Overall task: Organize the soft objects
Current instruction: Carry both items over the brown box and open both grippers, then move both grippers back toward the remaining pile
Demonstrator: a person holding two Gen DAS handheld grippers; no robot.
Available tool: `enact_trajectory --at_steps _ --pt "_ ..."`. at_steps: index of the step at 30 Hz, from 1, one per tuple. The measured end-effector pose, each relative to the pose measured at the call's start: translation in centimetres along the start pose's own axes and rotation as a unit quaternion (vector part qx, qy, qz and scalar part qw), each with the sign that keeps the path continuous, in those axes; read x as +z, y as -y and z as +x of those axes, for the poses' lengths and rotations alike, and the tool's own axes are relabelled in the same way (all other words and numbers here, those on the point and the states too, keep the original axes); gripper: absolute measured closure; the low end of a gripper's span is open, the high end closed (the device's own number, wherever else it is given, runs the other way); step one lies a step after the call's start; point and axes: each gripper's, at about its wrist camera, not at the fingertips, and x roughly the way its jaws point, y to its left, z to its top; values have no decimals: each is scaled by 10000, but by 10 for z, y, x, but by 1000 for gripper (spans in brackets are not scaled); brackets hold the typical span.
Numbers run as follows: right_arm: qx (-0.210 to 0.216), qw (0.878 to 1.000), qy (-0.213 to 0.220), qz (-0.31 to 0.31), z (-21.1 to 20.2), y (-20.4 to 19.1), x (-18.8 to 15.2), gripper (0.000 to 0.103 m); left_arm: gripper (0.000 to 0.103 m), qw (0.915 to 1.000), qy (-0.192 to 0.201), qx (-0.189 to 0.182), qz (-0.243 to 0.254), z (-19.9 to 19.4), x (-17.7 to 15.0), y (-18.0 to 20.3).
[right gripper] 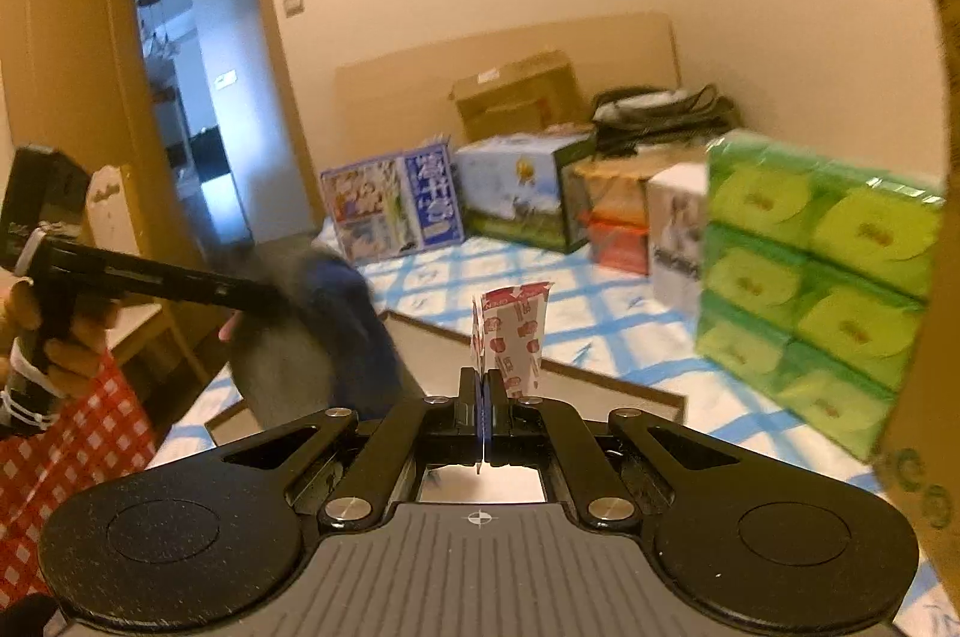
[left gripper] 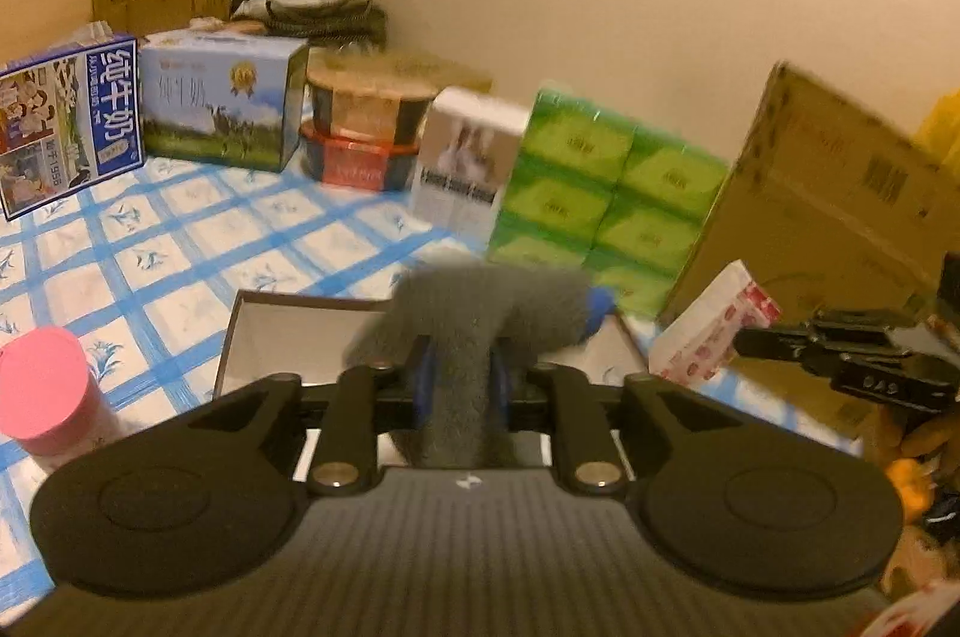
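While fuzzy grey cloth (left gripper: 462, 337) drapes left claw (left gripper: 461, 385) | right claw (right gripper: 483, 397) pinches flat printed packet (right gripper: 515, 331)

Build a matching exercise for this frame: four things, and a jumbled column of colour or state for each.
Things:
1. left hand-held gripper
2. right hand-held gripper
3. tissue multipack
4. round canister

States:
A. pink lid
B. green wrapping
C. holding a grey plush cloth
D. pinching a red-and-white packet

Pairs: 1-C, 2-D, 3-B, 4-A
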Motion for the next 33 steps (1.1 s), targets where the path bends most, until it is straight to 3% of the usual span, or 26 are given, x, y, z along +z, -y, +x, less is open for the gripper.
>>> enact_trajectory --at_steps 8,10,12,14,18,33 --pt "-23 9992 -333 218 49 8 -3 99 70 9985 -295 363 292 26 -11 -17" --pt "-48 9986 -437 286 56 12 -3 92 68 9979 -355 445 307 27 -17 -23" --pt "-151 9985 -423 327 57 14 -3 74 68 9973 -441 500 324 28 -22 -29" --pt "-273 9983 -405 315 54 14 -3 63 68 9969 -500 517 319 26 -26 -34" --pt "-475 9974 -396 382 44 16 -7 55 66 9966 -551 496 364 15 -36 -38" --pt "-1491 9854 -417 710 -53 2 -52 50 60 9970 -432 359 541 -69 -80 -22"
